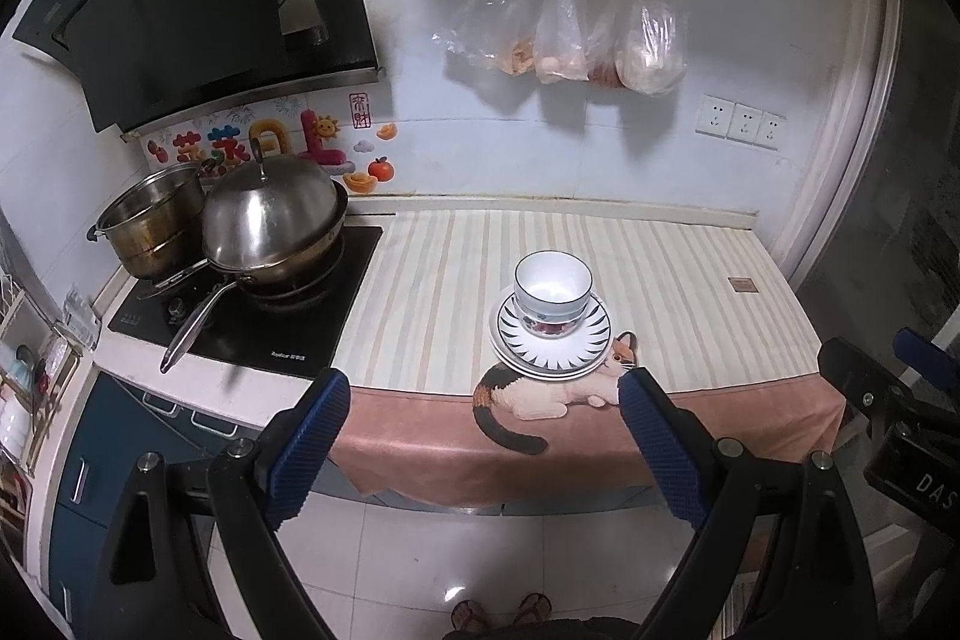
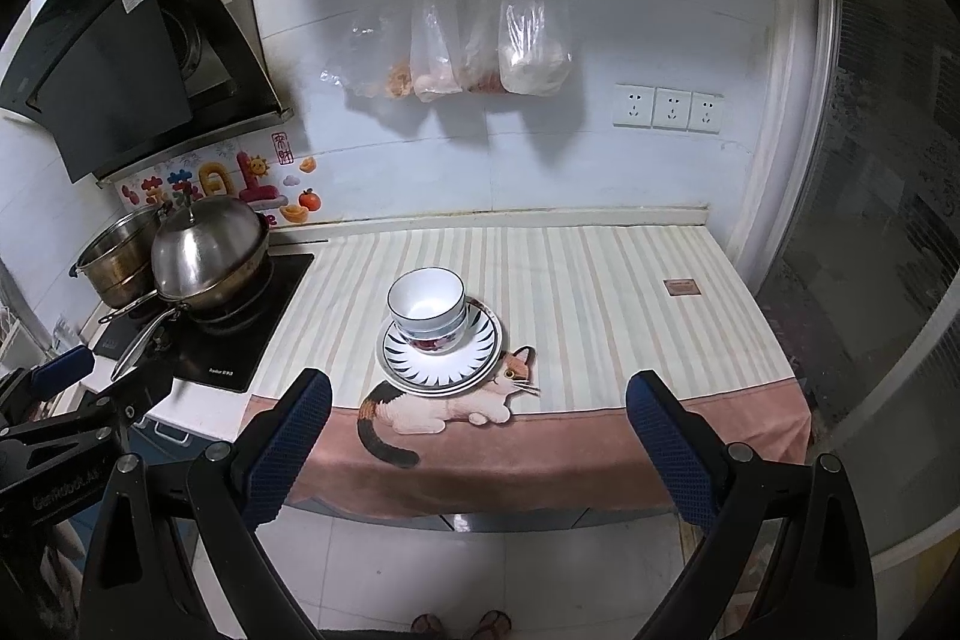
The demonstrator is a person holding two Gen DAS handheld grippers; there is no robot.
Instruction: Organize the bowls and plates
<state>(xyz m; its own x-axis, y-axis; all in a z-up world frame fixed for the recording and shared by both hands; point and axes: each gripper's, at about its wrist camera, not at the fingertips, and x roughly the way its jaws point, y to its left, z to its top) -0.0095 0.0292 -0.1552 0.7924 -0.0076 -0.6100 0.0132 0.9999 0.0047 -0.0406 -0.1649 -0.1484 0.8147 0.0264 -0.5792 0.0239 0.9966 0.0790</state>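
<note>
A white bowl [image 1: 552, 285] with a thin dark line at its rim sits upright, nested in a second bowl [image 1: 547, 323] whose outside shows red and dark flower patterning. Both stand on a white plate [image 1: 585, 340] with dark pointed marks radiating around its rim. That plate lies flat on at least one more plain white plate [image 1: 503, 347], whose edge shows at the left and front. The whole stack rests on the striped cloth over the counter, near the front edge and about midway along it, partly covering the cloth's printed cat.
</note>
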